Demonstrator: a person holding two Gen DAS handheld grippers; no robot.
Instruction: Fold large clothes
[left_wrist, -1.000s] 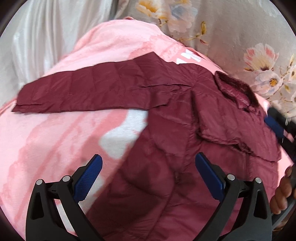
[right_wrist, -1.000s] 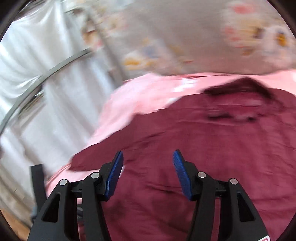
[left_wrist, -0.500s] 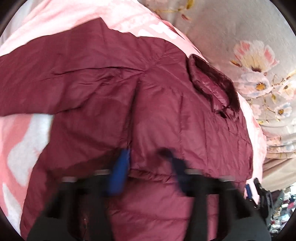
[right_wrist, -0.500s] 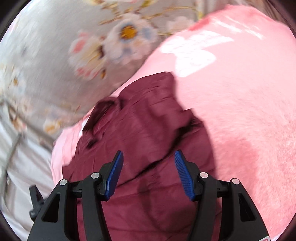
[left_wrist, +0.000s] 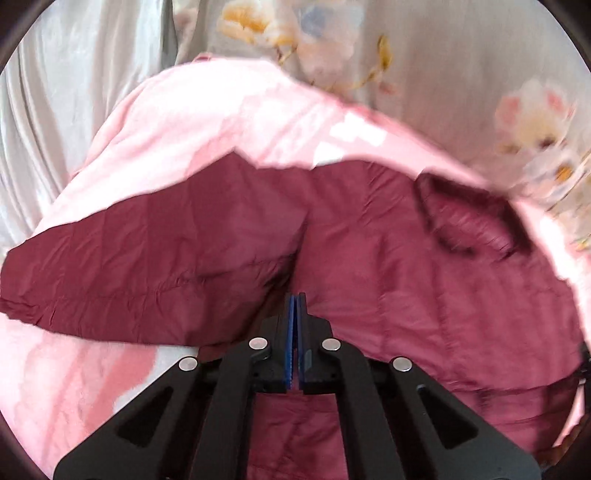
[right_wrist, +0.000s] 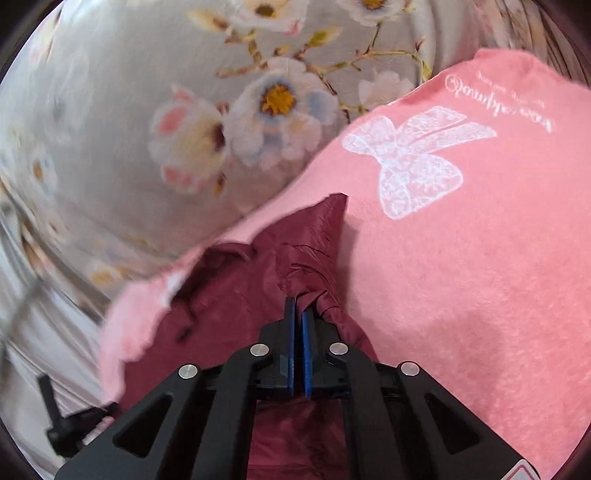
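A maroon quilted jacket (left_wrist: 388, 280) lies spread on a pink blanket (left_wrist: 207, 122), with its collar (left_wrist: 469, 229) at the upper right and one sleeve (left_wrist: 147, 258) stretched out to the left. My left gripper (left_wrist: 296, 299) is shut, its tips pinching jacket fabric at the underarm, where the sleeve meets the body. In the right wrist view the jacket (right_wrist: 229, 295) runs along the blanket's (right_wrist: 461, 277) left edge. My right gripper (right_wrist: 298, 306) is shut on a twisted bunch of the jacket's fabric (right_wrist: 321, 295), which puckers up at its tips.
A grey floral sheet (left_wrist: 461, 55) (right_wrist: 147, 110) lies beyond the blanket. White curtain cloth (left_wrist: 55, 92) hangs at the far left. A white bow print (right_wrist: 413, 162) marks the blanket's open right side. Part of the other black gripper (right_wrist: 55, 424) shows at the lower left.
Both grippers went from open to shut on the jacket. The left one slid to the underarm. The right one swung across to the jacket's other side, where the fabric is now bunched.
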